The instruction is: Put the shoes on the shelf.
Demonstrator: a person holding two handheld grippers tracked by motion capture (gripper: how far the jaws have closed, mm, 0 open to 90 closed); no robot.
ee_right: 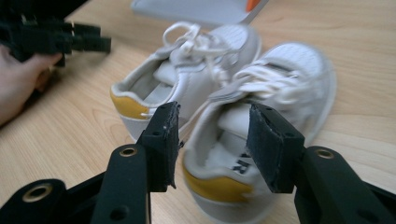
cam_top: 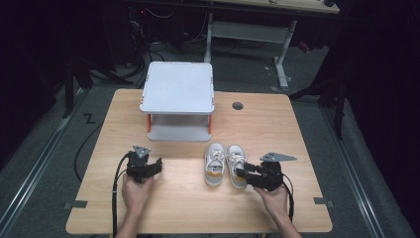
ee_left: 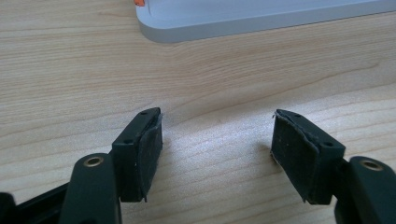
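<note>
Two white sneakers with yellow heel patches lie side by side on the wooden table, the left shoe (cam_top: pixel 214 167) and the right shoe (cam_top: pixel 237 159), toes pointing away. My right gripper (cam_top: pixel 242 173) is open at the right shoe's heel. In the right gripper view its jaws (ee_right: pixel 214 135) stand either side of the inner heel collar of the right shoe (ee_right: pixel 285 79), beside the left shoe (ee_right: pixel 187 74); I cannot tell if they touch it. My left gripper (cam_top: pixel 157 165) is open over bare wood (ee_left: pixel 217 140), well left of the shoes.
A white two-level rack (cam_top: pixel 178 89) with orange posts stands at the back middle of the table; its lower shelf (ee_left: pixel 243 21) lies just ahead of my left gripper. A round cable hole (cam_top: pixel 237 105) is at the back right. Bare wood surrounds the shoes.
</note>
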